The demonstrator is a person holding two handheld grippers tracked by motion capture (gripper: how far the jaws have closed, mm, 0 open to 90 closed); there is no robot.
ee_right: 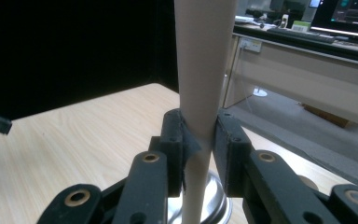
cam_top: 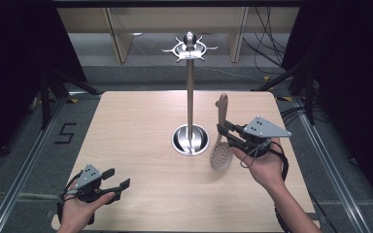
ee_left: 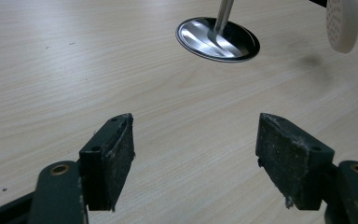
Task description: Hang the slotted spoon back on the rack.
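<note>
A beige slotted spoon (cam_top: 221,141) hangs above the table, handle up and perforated head down. My right gripper (cam_top: 223,132) is shut on its handle (ee_right: 200,93), both pads pressed against it in the right gripper view. The spoon's head (ee_left: 343,21) shows at the top right of the left gripper view, with its shadow on the wood below. A metal utensil stand (cam_top: 190,87) with a round base (ee_left: 217,39) and a ring of hooks on top rises from the table's middle, just left of the spoon. My left gripper (cam_top: 116,178) rests open near the front left corner, nothing between its pads (ee_left: 114,154).
The wooden table (cam_top: 126,126) has its far edge behind the stand and its right edge close to my right hand. Dark curtains flank both sides. Cables lie on the floor at the back right, and a desk with monitors stands beyond the table.
</note>
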